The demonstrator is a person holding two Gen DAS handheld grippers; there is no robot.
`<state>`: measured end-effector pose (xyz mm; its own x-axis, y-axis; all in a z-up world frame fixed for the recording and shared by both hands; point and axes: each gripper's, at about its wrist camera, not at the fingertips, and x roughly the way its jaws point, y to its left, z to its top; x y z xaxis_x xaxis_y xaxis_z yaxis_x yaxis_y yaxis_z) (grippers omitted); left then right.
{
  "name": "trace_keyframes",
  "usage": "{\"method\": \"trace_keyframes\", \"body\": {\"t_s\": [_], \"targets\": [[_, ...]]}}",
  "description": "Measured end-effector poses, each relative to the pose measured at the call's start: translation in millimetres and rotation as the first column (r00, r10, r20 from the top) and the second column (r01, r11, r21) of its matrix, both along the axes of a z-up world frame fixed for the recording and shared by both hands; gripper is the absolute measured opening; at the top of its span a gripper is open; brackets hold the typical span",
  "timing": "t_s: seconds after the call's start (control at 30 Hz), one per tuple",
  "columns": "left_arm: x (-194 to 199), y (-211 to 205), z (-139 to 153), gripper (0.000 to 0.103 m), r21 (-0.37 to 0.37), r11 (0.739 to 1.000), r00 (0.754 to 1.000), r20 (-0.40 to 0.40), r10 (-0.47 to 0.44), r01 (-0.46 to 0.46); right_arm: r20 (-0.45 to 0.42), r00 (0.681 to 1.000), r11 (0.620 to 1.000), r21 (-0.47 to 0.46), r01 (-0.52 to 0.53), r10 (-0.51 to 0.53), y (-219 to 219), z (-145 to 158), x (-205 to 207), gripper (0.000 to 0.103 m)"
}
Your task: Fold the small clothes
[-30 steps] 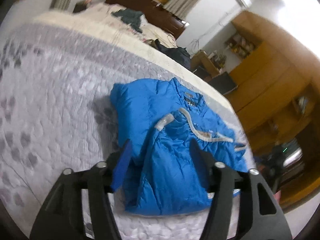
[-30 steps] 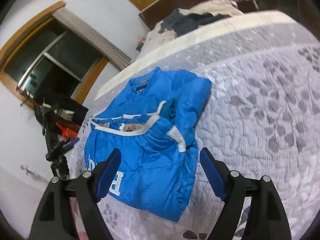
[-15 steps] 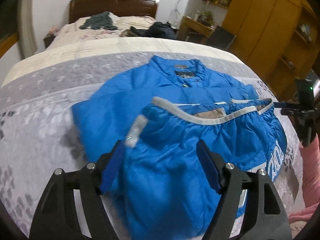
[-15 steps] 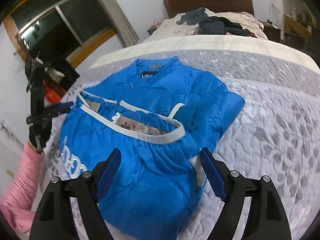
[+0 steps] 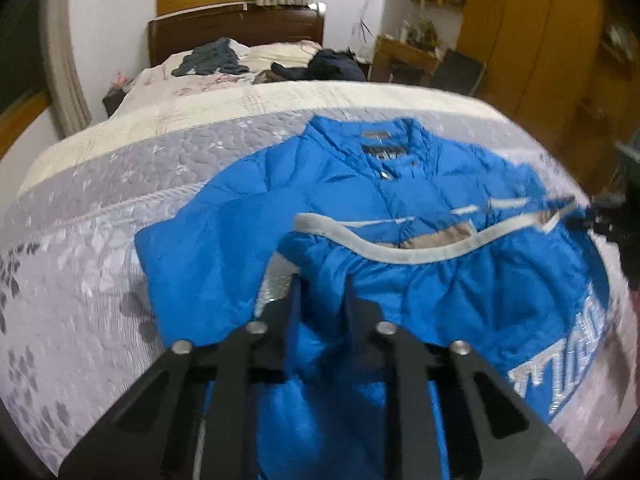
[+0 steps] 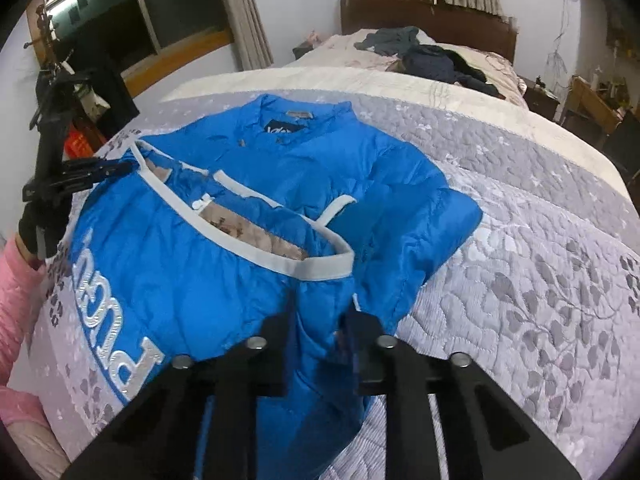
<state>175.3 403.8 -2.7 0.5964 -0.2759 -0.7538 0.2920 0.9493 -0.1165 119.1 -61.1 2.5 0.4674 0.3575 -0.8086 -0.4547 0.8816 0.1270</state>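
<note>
A blue padded jacket lies on the grey quilt, collar far from me and its lower part folded up, so the grey-trimmed hem runs across the middle. My left gripper is shut on a bunch of blue fabric just below the hem's left end. In the right wrist view the jacket shows white lettering at the left. My right gripper is shut on fabric under the hem's right end. Each view shows the other gripper at the far hem corner.
The grey quilted bed extends to the right, with a cream strip behind. A second bed holds loose dark clothes. A wooden wardrobe and a desk stand at the right. A pink sleeve and a black stand are at the left bed edge.
Both grippers were open above the jacket. They have come down and forward and closed on the folded-up lower part near the hem ends.
</note>
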Motion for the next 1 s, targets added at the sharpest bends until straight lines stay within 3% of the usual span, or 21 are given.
{"method": "trace_keyframes", "body": {"t_s": [0.37,0.5,0.83,0.93,1.0], "targets": [[-62,10,56,0.007,-0.159,0.984,0.972,0.203,0.117,-0.085,0.141,0.989,0.994,0.104,0.030,-0.045,-9,66,-52,0.014],[-66,16,77,0.006,-0.212,0.972,0.961,0.233,0.152,-0.102,0.162,0.984,0.990,0.131,0.048,-0.069,-10,91,-51,0.014],[-9,14,119,0.006,-0.239,0.957,0.927,0.295,0.231,-0.162,0.151,0.972,0.971,0.184,0.154,-0.182,-11,134,23,0.014],[21,9,120,0.006,-0.208,0.960,0.918,0.310,0.246,-0.187,0.140,0.966,0.963,0.195,0.187,-0.216,-11,135,56,0.014],[47,8,112,0.006,-0.211,0.955,0.925,0.276,0.261,-0.207,0.106,0.965,0.957,0.193,0.216,-0.240,-10,129,83,0.014]]}}
